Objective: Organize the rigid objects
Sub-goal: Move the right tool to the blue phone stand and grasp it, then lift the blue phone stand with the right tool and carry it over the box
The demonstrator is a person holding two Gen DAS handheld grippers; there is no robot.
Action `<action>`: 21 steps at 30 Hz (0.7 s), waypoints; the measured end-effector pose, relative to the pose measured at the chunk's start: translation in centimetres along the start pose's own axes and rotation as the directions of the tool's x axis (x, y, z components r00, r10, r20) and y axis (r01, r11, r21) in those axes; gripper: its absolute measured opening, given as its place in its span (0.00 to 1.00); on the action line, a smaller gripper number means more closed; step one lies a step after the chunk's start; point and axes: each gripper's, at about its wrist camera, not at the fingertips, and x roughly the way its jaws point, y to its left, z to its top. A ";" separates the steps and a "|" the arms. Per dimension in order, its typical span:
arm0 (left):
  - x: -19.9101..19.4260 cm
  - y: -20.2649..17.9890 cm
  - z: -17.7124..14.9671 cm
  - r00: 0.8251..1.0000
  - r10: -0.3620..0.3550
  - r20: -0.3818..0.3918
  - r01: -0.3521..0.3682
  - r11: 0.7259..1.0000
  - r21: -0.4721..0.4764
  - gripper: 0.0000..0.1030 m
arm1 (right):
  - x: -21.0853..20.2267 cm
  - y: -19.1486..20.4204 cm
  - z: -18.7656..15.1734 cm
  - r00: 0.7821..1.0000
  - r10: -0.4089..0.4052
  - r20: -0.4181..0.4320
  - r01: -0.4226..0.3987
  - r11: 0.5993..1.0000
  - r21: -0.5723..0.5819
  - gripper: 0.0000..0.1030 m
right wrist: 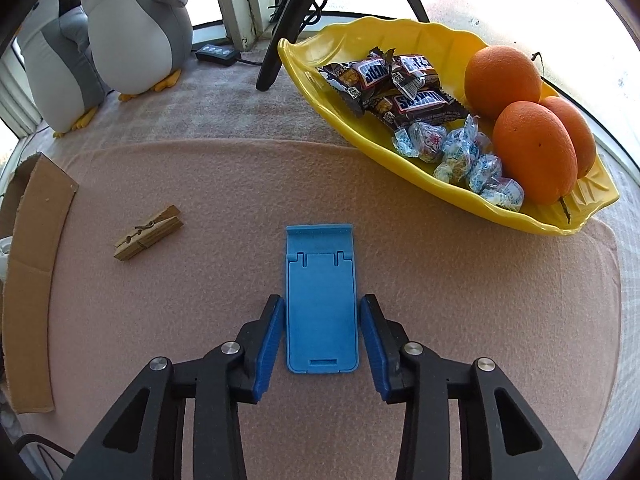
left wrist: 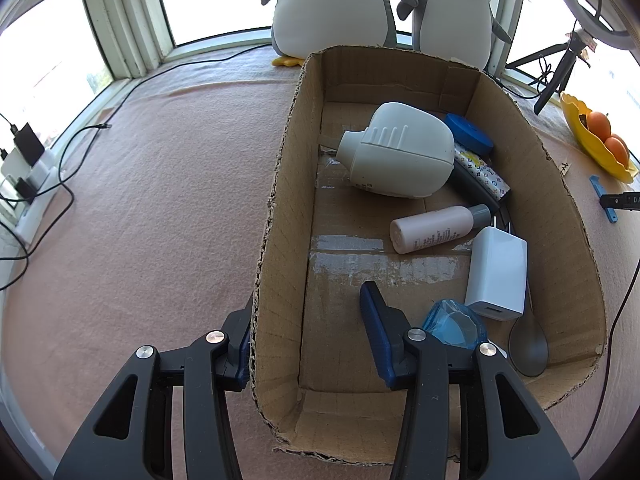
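Observation:
A cardboard box [left wrist: 280, 184] holds a white bottle [left wrist: 400, 152], a pink bottle [left wrist: 436, 228], a white charger [left wrist: 496, 276], a grey spoon [left wrist: 528, 344] and a blue wrapped piece [left wrist: 452, 324]. My left gripper [left wrist: 308, 328] is open and straddles the box's left wall, one finger outside, one inside. In the right wrist view a flat blue phone stand [right wrist: 322, 304] lies on the pink cloth. My right gripper [right wrist: 322, 336] is open with a finger on each side of the stand, a small gap at each side. A wooden clothespin [right wrist: 148, 232] lies to the left.
A yellow dish [right wrist: 360, 128] with oranges [right wrist: 532, 152], candy bars and sweets sits at the back right. Two plush penguins [right wrist: 136, 24] stand by the window. The box's edge [right wrist: 36, 264] is at the left. Cables and chargers [left wrist: 28, 168] lie at the far left.

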 end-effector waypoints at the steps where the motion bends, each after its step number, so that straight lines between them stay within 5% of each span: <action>1: 0.0 0.0 0.0 1.000 0.000 0.000 0.000 1.000 0.000 0.45 | -0.1 0.0 -0.1 1.000 0.000 0.000 0.000 1.000 0.000 0.32; 21: 0.0 0.0 0.0 1.000 0.000 0.000 0.000 1.000 0.000 0.44 | -1.5 0.9 -3.1 0.999 0.030 0.028 -0.032 0.998 0.053 0.32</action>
